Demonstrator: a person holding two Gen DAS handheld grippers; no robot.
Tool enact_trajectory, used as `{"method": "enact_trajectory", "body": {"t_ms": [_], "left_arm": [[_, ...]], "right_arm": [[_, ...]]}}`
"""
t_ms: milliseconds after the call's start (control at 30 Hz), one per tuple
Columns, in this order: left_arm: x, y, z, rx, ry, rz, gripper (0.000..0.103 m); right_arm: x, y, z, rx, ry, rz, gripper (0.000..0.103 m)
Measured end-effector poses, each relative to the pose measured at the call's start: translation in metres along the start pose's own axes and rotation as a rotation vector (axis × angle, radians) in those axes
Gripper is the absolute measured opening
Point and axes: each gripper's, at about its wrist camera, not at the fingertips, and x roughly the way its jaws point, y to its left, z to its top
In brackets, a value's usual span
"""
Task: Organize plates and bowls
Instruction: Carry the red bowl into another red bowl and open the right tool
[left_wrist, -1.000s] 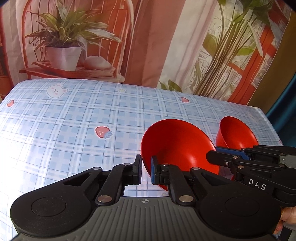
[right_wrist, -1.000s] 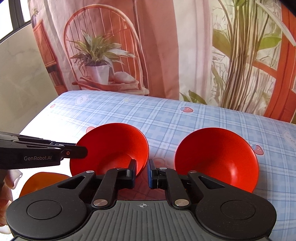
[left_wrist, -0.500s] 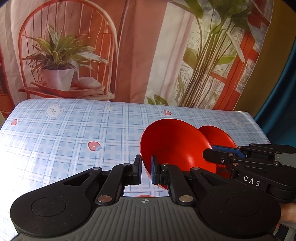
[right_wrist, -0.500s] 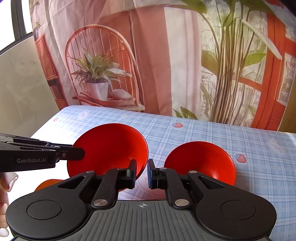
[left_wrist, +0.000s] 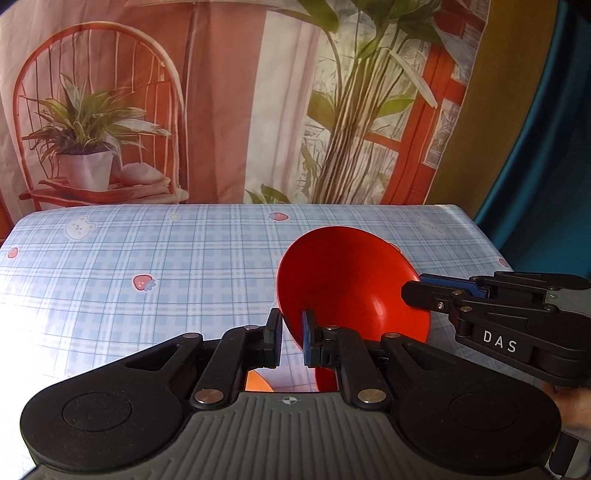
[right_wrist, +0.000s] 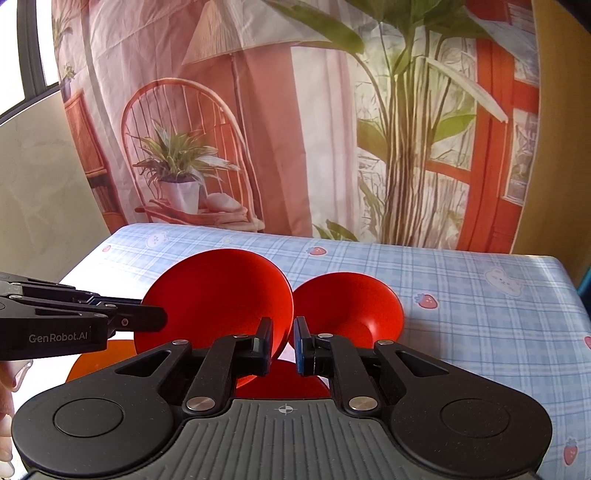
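A red bowl (left_wrist: 351, 288) hangs tilted above the checked table. My left gripper (left_wrist: 291, 336) is shut on its near rim. My right gripper (left_wrist: 410, 291) reaches in from the right and pinches the bowl's right edge. In the right wrist view the same red bowl (right_wrist: 221, 291) has its rim between the fingers of my right gripper (right_wrist: 282, 343), which is shut on it, and my left gripper (right_wrist: 162, 317) grips its left side. A second red bowl (right_wrist: 351, 306) stands on the table just right of the held one.
Under the held bowl lie an orange plate (right_wrist: 99, 358) and a red plate (right_wrist: 280, 380), mostly hidden by the grippers. The blue checked tablecloth (left_wrist: 147, 251) runs back to a printed backdrop (left_wrist: 221, 110). The table's right edge (right_wrist: 569, 280) is near.
Both grippers have risen and drawn back with the red bowl between them. The table and the second red bowl now sit lower and farther away.
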Motion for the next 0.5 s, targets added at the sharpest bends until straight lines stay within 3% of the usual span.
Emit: {"method": "enact_trajectory", "body": {"t_ms": [500], "left_arm": [[0.005, -0.026, -0.023, 0.019, 0.055, -0.048, 0.013]], "right_arm": [[-0.026, -0.024, -0.030, 0.025, 0.021, -0.040, 0.011]]}}
